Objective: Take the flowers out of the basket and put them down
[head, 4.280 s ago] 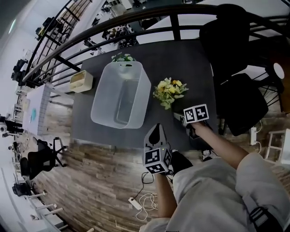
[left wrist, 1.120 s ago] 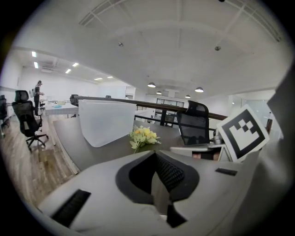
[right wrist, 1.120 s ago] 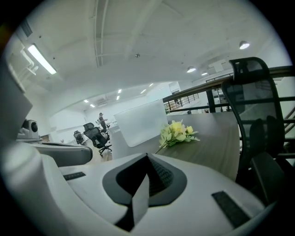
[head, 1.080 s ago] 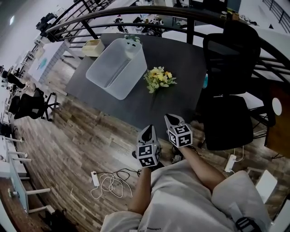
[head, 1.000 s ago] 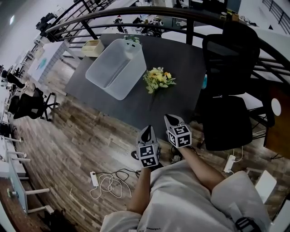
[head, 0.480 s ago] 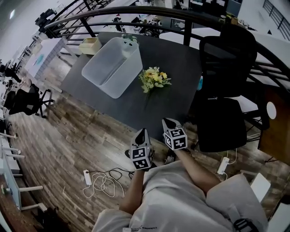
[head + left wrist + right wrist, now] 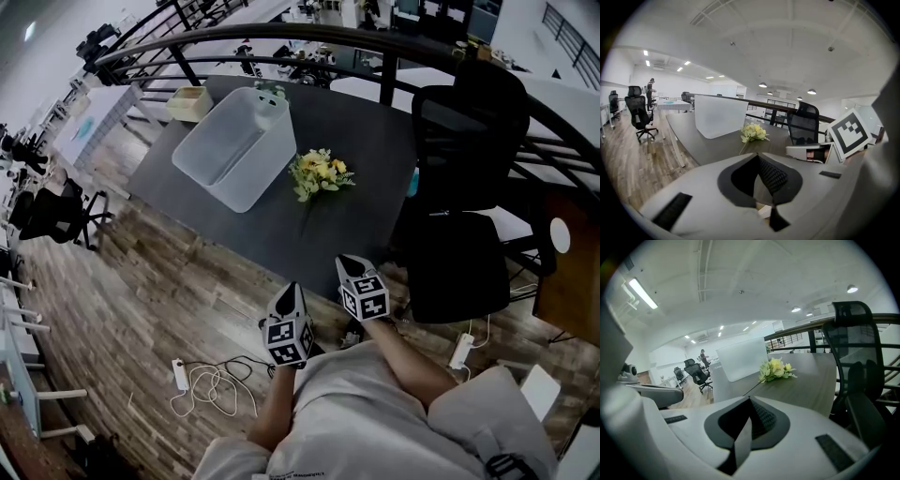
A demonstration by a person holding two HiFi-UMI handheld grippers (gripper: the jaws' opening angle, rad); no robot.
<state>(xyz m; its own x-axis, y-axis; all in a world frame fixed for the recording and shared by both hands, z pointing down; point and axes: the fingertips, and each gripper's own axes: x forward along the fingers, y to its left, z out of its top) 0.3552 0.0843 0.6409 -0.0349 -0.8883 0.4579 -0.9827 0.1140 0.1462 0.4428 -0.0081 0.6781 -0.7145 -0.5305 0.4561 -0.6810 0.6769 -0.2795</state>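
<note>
A bunch of yellow and white flowers (image 7: 319,175) (image 7: 752,132) (image 7: 776,369) lies on the dark grey table (image 7: 361,220), its stem pointing toward me. Left of it stands the translucent white basket (image 7: 234,145) (image 7: 719,116) (image 7: 740,357), with nothing visible inside. Both grippers hang off the table's near edge, close to my body and well short of the flowers. My left gripper (image 7: 291,293) (image 7: 758,157) is shut and holds nothing. My right gripper (image 7: 349,263) (image 7: 749,399) is shut too, with nothing in it.
Two black office chairs (image 7: 469,103) (image 7: 459,267) stand at the table's right side. A small beige box (image 7: 187,101) and a little green plant (image 7: 270,91) sit past the basket. A black railing (image 7: 281,33) runs behind. Cables and a power strip (image 7: 211,380) lie on the wooden floor.
The right gripper, earlier beside the flower stem at the table edge, has drawn back to my body. Over the last second the left gripper drifted slightly left and down; the flowers stayed put.
</note>
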